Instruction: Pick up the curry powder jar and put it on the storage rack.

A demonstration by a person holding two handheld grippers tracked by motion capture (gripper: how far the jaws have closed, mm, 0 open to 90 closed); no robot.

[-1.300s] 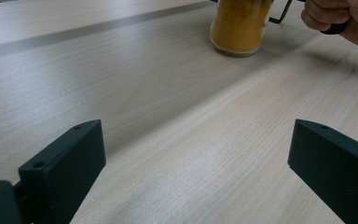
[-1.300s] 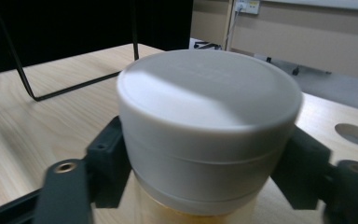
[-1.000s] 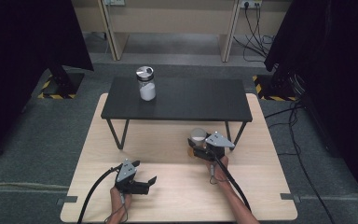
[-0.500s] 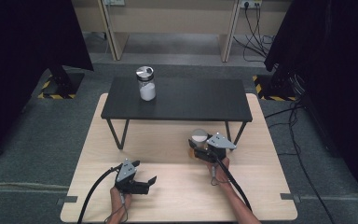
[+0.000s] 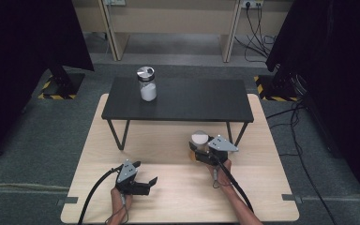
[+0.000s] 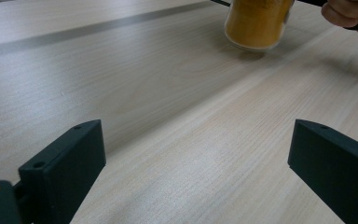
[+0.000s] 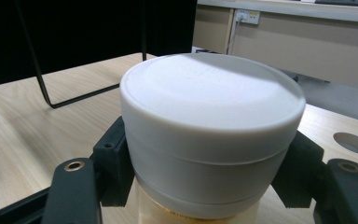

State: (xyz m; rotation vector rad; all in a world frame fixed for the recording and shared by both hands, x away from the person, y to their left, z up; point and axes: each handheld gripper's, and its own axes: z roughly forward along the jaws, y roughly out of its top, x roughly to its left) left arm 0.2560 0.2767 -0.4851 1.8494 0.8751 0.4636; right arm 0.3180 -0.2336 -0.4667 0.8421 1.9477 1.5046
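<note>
A jar of yellow-orange powder (image 5: 199,138) with a wide white lid (image 7: 212,93) stands low over the wooden table, right of the middle. My right gripper (image 5: 198,150) is shut on it, a black finger (image 7: 114,163) pressing on each side just under the lid. In the left gripper view the jar's yellow body (image 6: 257,23) is at the top, with the person's hand (image 6: 349,11) beside it; I cannot tell whether its base touches the wood. My left gripper (image 5: 146,172) lies near the front left, open, with bare wood between its jaws (image 6: 198,135).
A low black table (image 5: 192,101) on thin wire legs stands across the back of the wooden table (image 5: 103,140). On its left part is a glass jar of white powder (image 5: 147,84) with a metal lid. A round hole (image 7: 354,142) is in the wood near the right gripper.
My right gripper and the jar it holds have shifted slightly to the right. The left gripper has stayed where it was.
</note>
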